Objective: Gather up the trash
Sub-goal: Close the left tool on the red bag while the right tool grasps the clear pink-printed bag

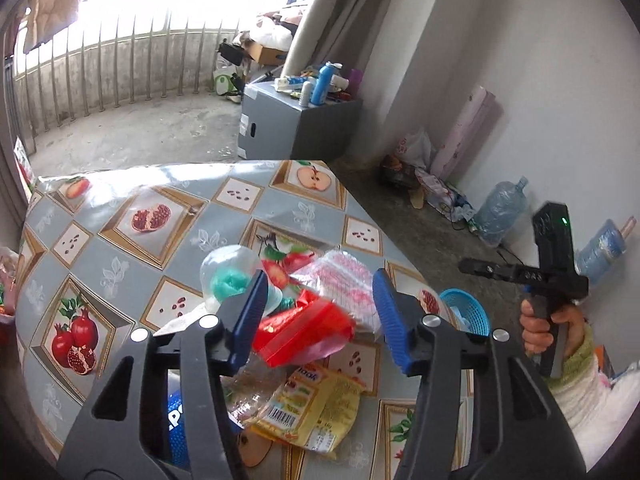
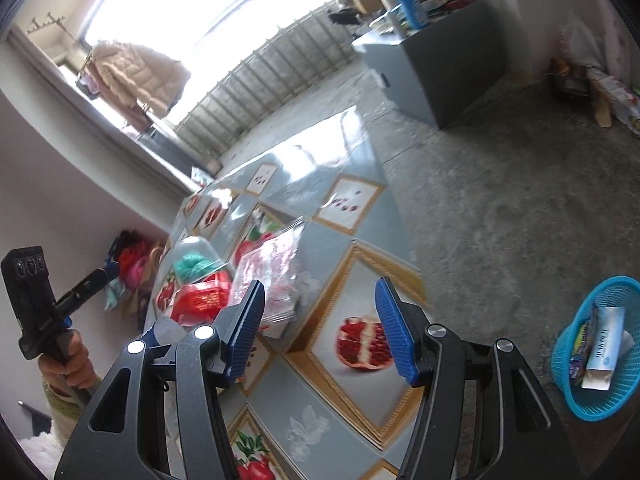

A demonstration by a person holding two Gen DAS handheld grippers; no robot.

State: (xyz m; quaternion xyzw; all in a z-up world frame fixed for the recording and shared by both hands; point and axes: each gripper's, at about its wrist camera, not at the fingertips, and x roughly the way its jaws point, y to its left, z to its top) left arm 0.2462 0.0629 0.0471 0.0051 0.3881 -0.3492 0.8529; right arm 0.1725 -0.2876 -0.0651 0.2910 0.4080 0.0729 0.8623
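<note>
Trash lies in a pile on the fruit-patterned tablecloth. In the left wrist view my left gripper is open above a red wrapper, a pink-printed clear bag, a clear dome with teal filling, a yellow packet and a clear bottle. My right gripper is open and empty over the table's right part; the same red wrapper and pink bag lie to its left. A blue basket on the floor holds boxes.
The blue basket also shows past the table edge in the left wrist view. A grey cabinet with bottles stands behind the table. Water jugs and bags line the wall. Concrete floor lies right of the table.
</note>
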